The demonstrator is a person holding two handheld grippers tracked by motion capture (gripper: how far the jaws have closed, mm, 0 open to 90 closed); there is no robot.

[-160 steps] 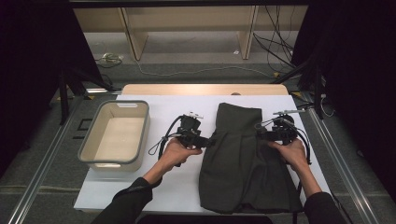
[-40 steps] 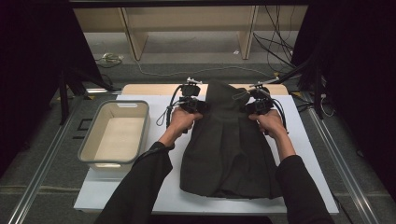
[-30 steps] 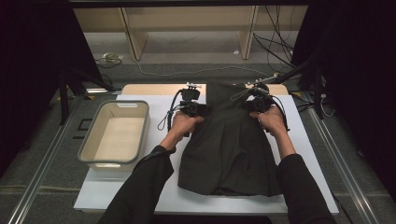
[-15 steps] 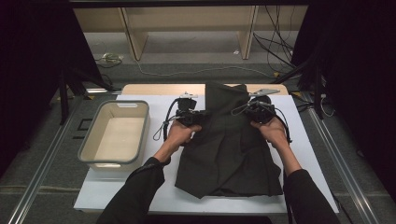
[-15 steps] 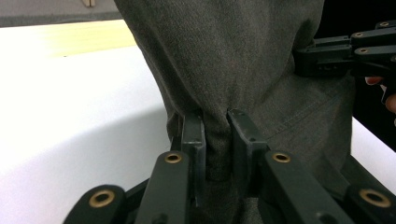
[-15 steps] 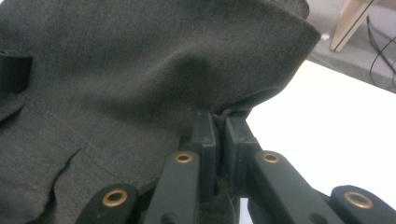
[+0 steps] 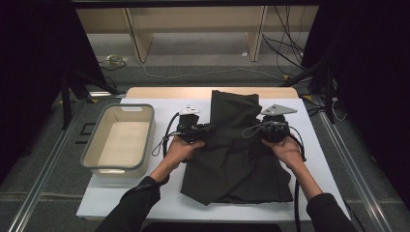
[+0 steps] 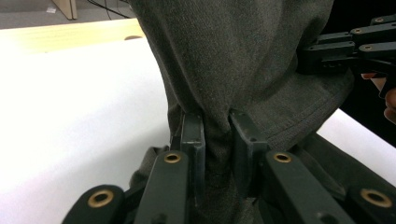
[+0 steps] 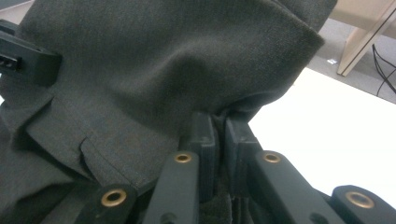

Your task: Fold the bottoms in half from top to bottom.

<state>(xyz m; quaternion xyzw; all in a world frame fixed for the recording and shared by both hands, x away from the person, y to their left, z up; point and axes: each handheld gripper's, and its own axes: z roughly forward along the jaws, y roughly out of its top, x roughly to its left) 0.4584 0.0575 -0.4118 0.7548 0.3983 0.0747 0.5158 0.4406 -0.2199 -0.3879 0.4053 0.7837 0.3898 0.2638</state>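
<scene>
White tabletop (image 7: 145,203) is covered at its middle by a dark garment (image 7: 237,166), right of a beige bin (image 7: 118,142). Its folded cloth is pinched by the left hand-held gripper (image 7: 205,131) and the right hand-held gripper (image 7: 256,131).

The cloth (image 7: 237,150) is dark grey, plain, with no pattern. The table (image 7: 145,193) is white. The tub (image 7: 96,159) is grey outside and cream inside. The grippers' jaws are black with gold rings.
</scene>
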